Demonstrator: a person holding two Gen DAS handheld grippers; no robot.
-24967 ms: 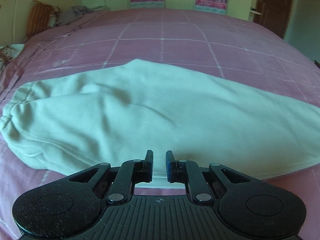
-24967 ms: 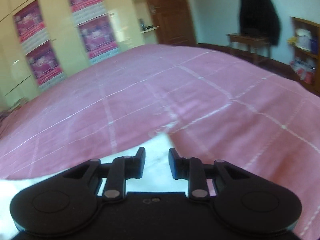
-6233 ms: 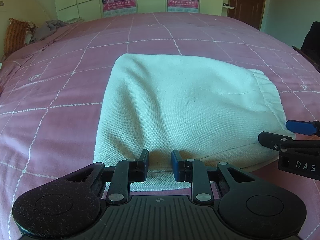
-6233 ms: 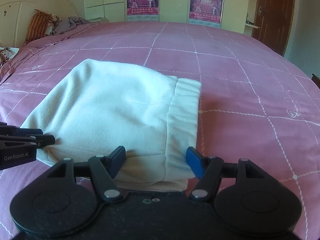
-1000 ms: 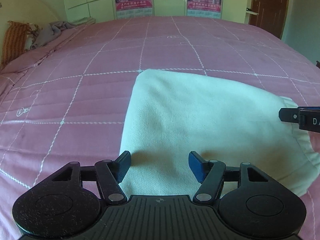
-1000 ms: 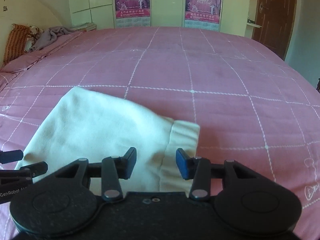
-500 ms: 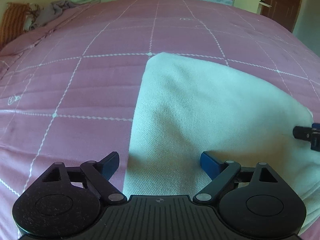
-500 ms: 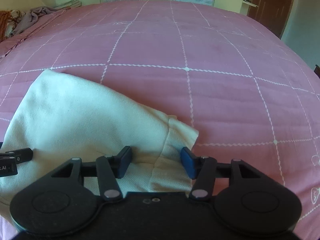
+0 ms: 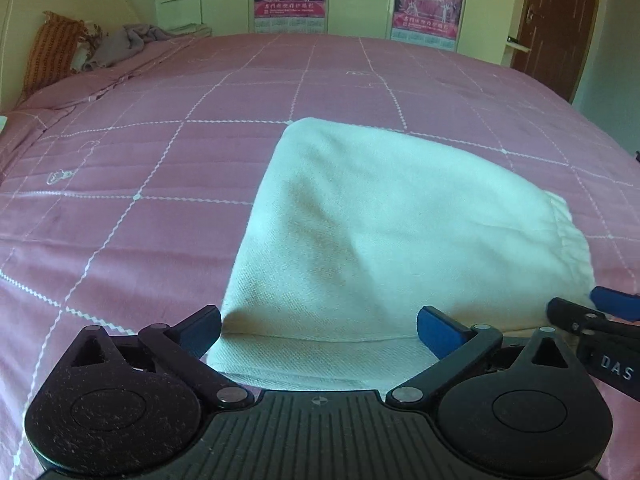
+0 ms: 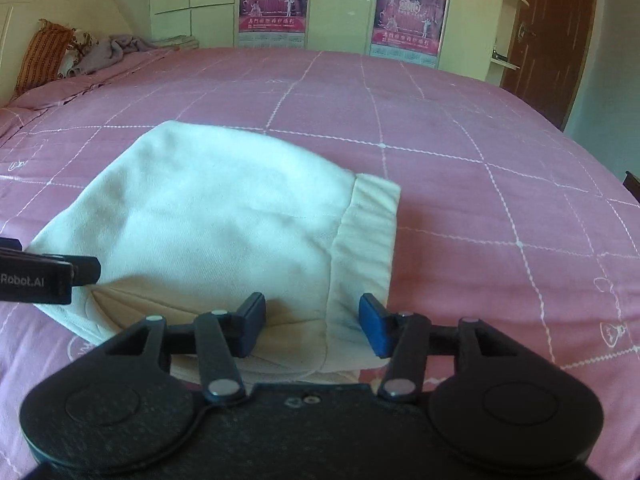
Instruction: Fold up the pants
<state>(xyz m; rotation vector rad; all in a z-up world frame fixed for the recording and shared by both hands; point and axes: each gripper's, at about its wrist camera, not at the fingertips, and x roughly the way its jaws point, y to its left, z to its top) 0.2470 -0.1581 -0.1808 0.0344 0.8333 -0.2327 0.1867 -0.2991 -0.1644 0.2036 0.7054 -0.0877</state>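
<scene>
The white pants lie folded into a compact stack on the pink bedspread. They show in the right wrist view with the ribbed waistband on the right side. My left gripper is wide open and empty at the stack's near left edge. My right gripper is open and empty at the near edge by the waistband. Each gripper's fingers show at the edge of the other's view.
An orange striped pillow and a grey cloth heap lie at the bed's far left. Cupboards with two posters stand behind the bed. A brown door is at the right.
Both grippers have opened wider and pulled back a little from the folded stack. The pants now lie flat on the bed, and the view has tilted up.
</scene>
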